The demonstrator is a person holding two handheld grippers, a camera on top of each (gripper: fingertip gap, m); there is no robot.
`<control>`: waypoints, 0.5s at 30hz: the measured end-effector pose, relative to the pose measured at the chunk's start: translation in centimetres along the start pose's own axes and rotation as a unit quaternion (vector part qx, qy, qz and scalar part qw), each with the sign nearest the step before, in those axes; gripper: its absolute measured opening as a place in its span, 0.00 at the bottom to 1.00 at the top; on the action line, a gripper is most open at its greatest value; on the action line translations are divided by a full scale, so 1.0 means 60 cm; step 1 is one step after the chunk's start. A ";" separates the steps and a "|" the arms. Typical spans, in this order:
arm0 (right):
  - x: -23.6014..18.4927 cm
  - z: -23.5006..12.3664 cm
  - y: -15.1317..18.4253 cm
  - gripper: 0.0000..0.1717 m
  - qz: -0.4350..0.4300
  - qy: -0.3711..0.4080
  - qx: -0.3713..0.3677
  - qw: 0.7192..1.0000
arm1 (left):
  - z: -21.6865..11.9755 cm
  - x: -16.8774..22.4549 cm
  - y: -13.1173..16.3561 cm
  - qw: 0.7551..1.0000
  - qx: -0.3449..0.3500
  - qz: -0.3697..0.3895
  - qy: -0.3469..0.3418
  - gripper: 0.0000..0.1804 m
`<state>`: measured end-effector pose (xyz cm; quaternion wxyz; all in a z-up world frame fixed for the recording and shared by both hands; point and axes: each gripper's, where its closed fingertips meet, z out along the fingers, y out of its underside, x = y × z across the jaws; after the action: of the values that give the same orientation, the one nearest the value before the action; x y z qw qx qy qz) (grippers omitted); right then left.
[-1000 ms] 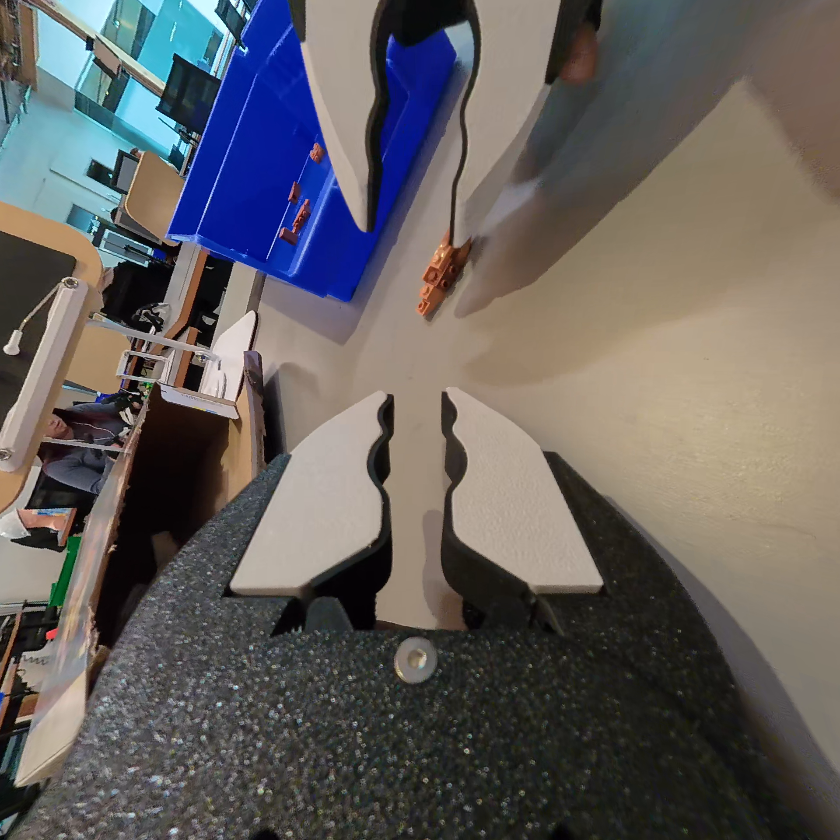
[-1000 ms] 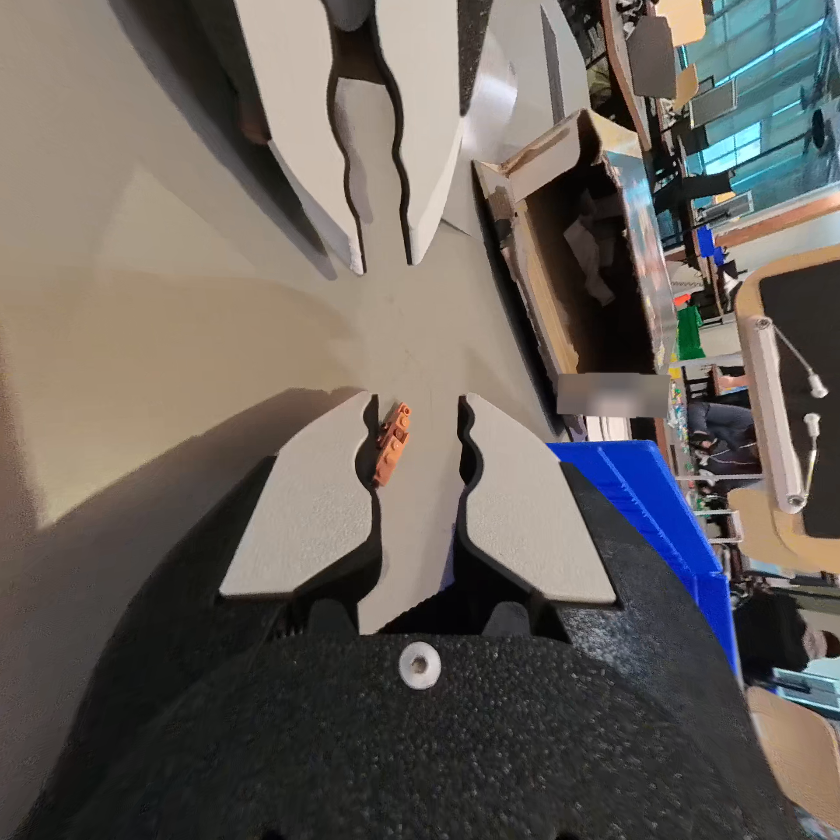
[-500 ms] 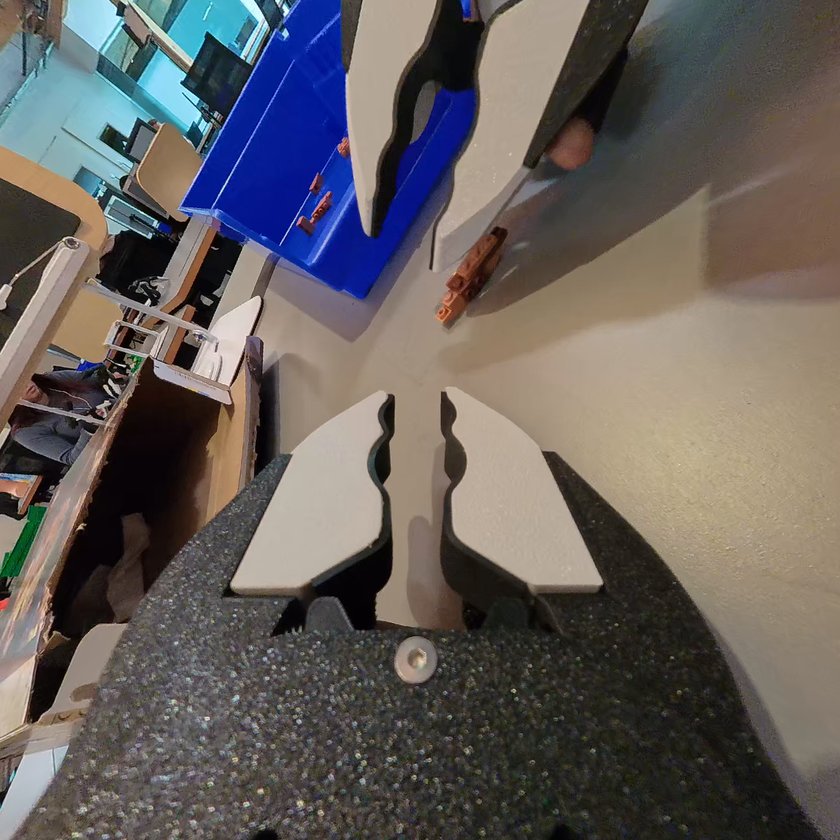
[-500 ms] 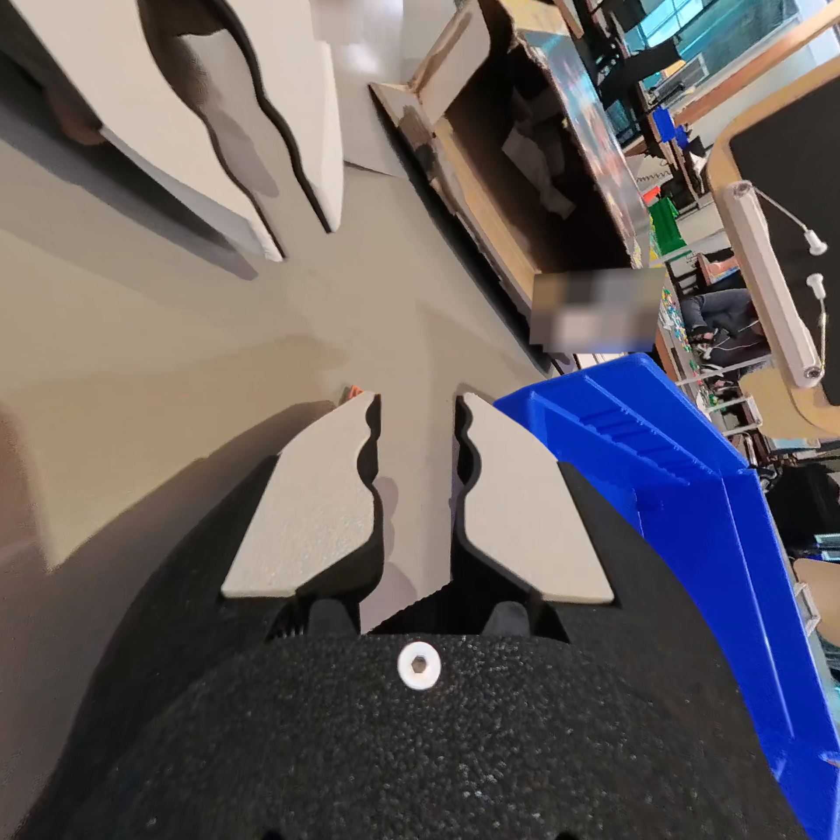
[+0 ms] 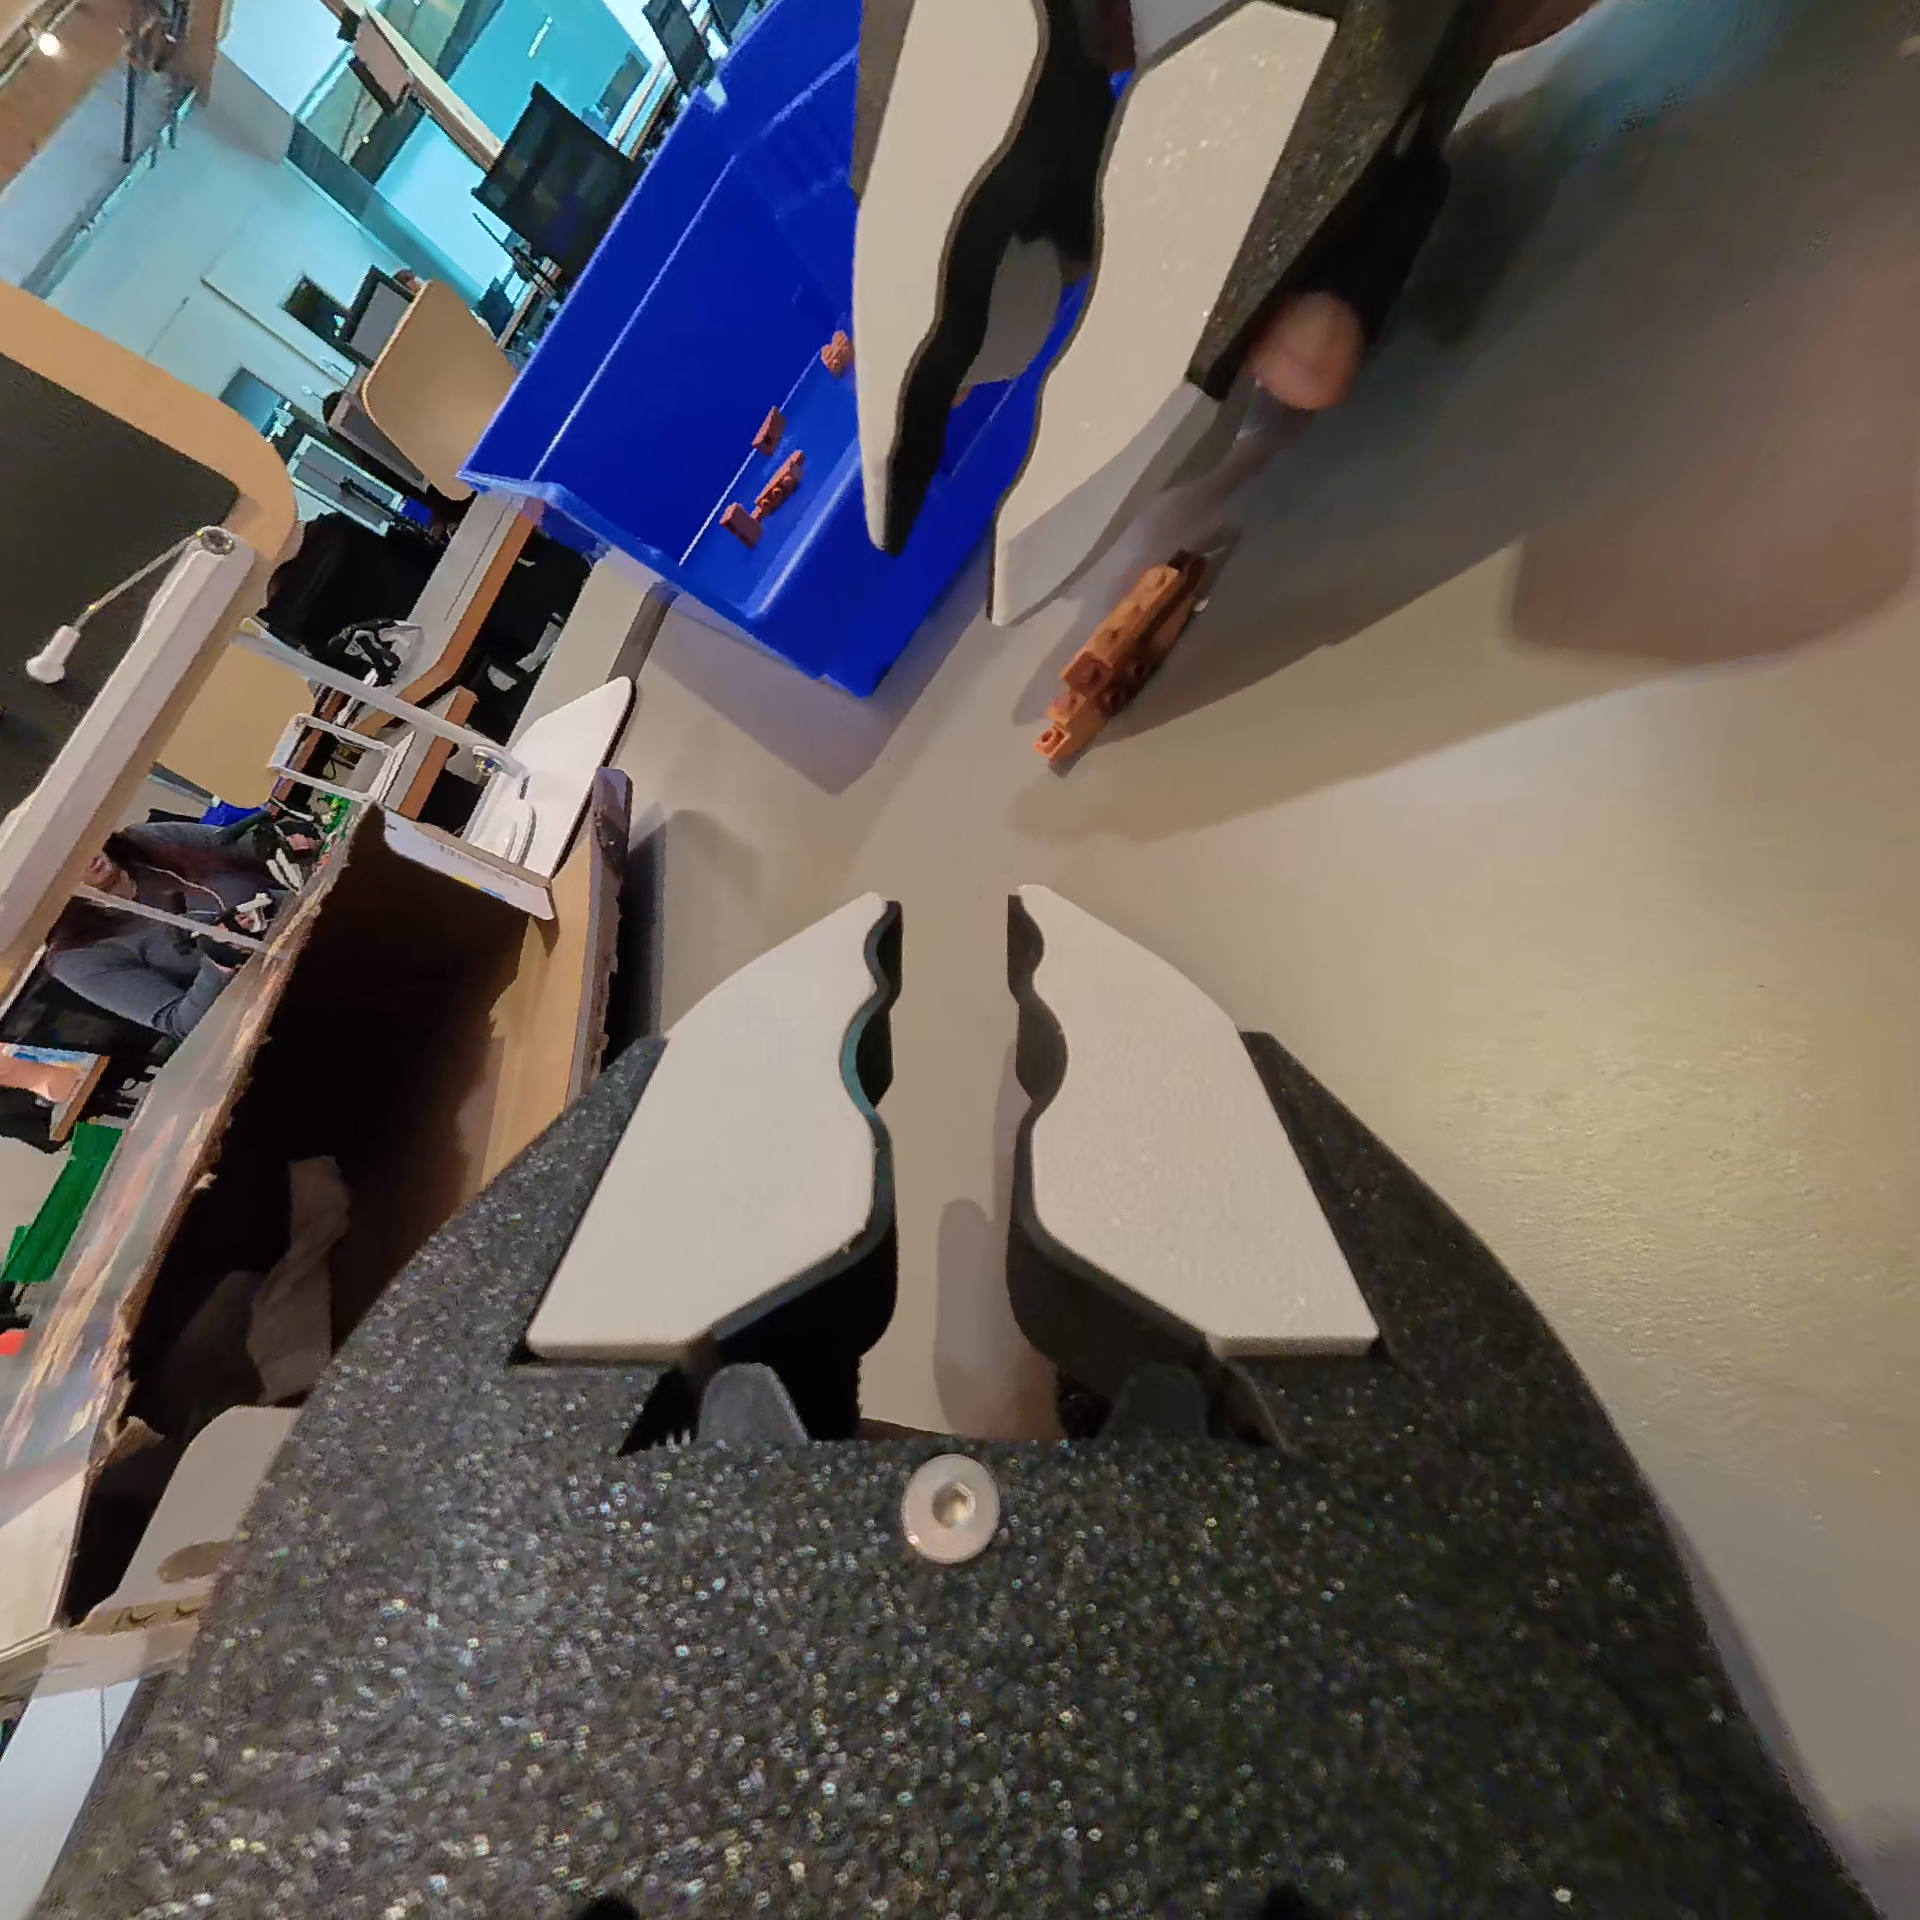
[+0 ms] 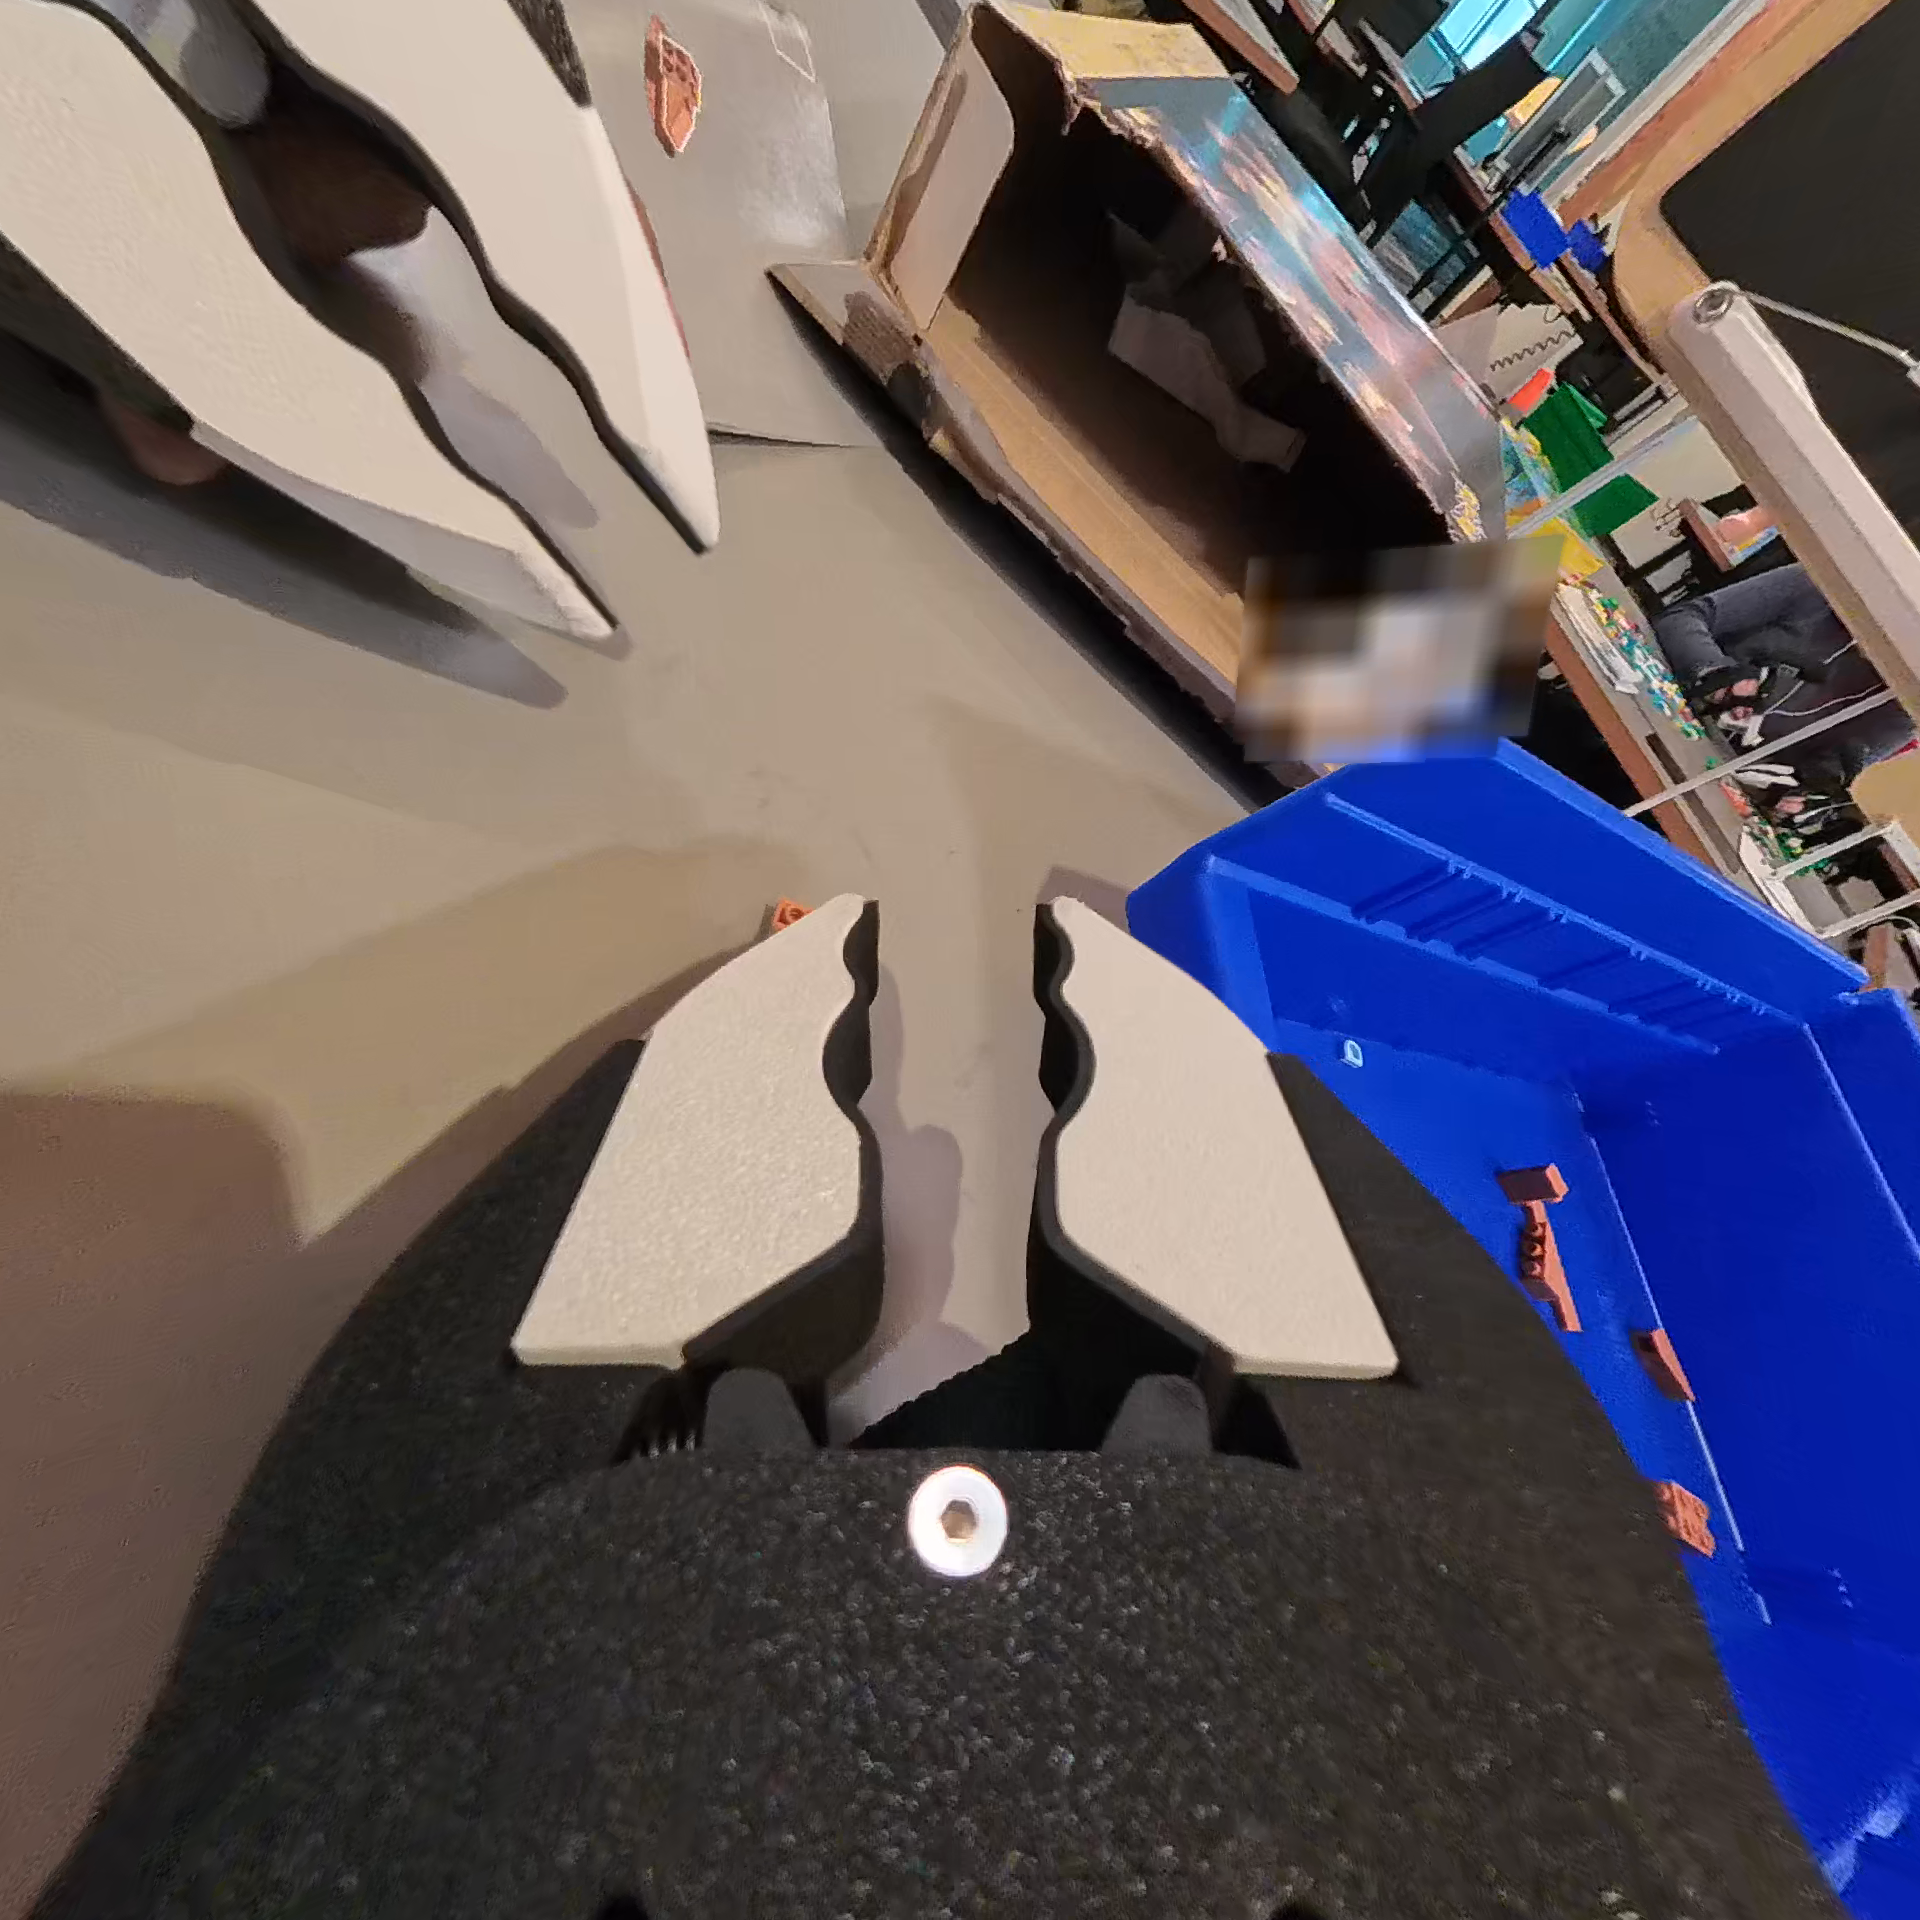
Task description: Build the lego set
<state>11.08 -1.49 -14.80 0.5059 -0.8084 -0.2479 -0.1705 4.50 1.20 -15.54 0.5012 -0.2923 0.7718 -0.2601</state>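
My right gripper [image 6: 956,914] has slid off the small orange-brown studded plastic brick [image 5: 1117,660], so the brick now lies on the flat grey table [image 5: 1455,1039] at ten o'clock of its tips, and both it and my left gripper [image 5: 954,904] are a little open with nothing in them.

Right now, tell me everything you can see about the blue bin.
The blue bin is glossy moulded plastic, open-topped, with ribbed walls, resting on the grey table beside the open cardboard box. Several small reddish-brown bricks lie scattered inside. The right tool is close by its corner, not touching.
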 end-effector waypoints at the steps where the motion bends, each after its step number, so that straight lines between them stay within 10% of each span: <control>1: -0.001 0.001 0.002 0.16 0.002 -0.002 -0.001 1.000 | 0.000 -0.002 0.000 1.000 0.000 -0.002 -0.003 0.11; 15: 0.005 0.007 0.013 0.16 0.034 -0.004 -0.004 0.999 | -0.003 -0.022 0.005 0.999 0.006 -0.036 -0.016 0.11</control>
<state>11.75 -1.32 -15.40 0.5075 -0.8189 -0.2216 -0.1510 4.69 2.34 -14.85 0.5057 -0.3213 0.7510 -0.2776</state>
